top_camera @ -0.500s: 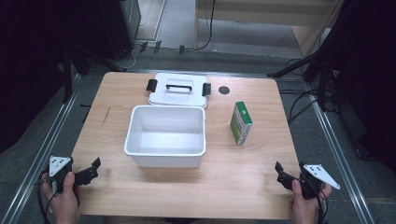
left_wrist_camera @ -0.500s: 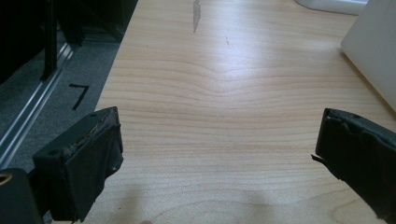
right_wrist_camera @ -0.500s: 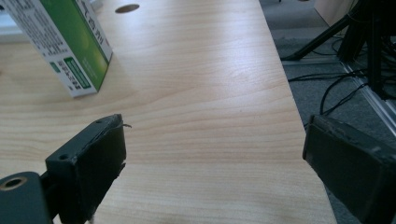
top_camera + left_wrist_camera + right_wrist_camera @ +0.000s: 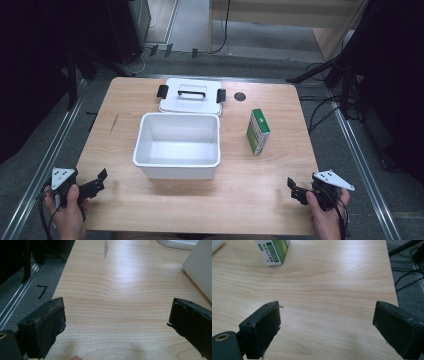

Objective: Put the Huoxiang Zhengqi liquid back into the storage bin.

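Standing upright, green box (image 4: 258,131) (label rightward)

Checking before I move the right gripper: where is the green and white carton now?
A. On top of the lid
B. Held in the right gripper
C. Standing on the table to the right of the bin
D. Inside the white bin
C: the carton stands on the table, apart from the white bin, and the right gripper is open with nothing between its jaws.

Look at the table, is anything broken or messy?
Nothing is spilled or broken. The white box is open and empty, with its lid lying flat behind it. The green carton stands upright. The only flaw is a dark scratch in the wood near the table's left edge.
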The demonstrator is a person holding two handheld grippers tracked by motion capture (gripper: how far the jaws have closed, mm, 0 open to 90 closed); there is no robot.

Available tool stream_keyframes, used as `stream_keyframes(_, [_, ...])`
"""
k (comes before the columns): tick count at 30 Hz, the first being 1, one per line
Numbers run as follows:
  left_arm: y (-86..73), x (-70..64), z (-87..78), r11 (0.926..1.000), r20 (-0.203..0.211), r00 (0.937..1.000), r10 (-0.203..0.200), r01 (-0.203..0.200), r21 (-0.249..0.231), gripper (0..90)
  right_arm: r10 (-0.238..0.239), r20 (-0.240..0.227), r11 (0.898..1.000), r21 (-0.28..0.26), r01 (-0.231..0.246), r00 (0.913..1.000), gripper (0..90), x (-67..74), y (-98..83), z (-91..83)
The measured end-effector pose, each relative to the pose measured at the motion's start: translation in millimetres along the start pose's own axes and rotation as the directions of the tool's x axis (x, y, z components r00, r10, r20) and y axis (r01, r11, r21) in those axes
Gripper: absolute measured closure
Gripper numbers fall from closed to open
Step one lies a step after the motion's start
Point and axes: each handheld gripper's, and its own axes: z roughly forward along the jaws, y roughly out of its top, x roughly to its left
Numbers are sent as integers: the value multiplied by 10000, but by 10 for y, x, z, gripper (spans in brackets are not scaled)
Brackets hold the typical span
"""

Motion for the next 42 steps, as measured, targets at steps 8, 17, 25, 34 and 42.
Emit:
stream_keyframes(8, [5,4,7,9999,71,10000,-44,43,112,14,-1160,-435,9575,2608,1234,9923,87,159,423,1])
stream_keyframes(17, [4,0,7,10000,117,9999,-16,15,84,14,-2420,-1315,7940,5426,2741,9613,86,485,899,145])
stream_keyframes(25, [7,4,15,9999,154,9999,-7,5,172,14,-2588,-1328,7335,6175,2841,9568,97,670,1230,204])
stream_keyframes(34, [7,3,19,9998,236,9997,-41,36,211,14,-2163,-1424,7142,6514,2560,9659,193,821,1602,287])
stream_keyframes(42, [9,0,22,9997,229,9997,-29,24,241,14,-1716,-1420,7149,6629,2224,9749,274,872,1879,401])
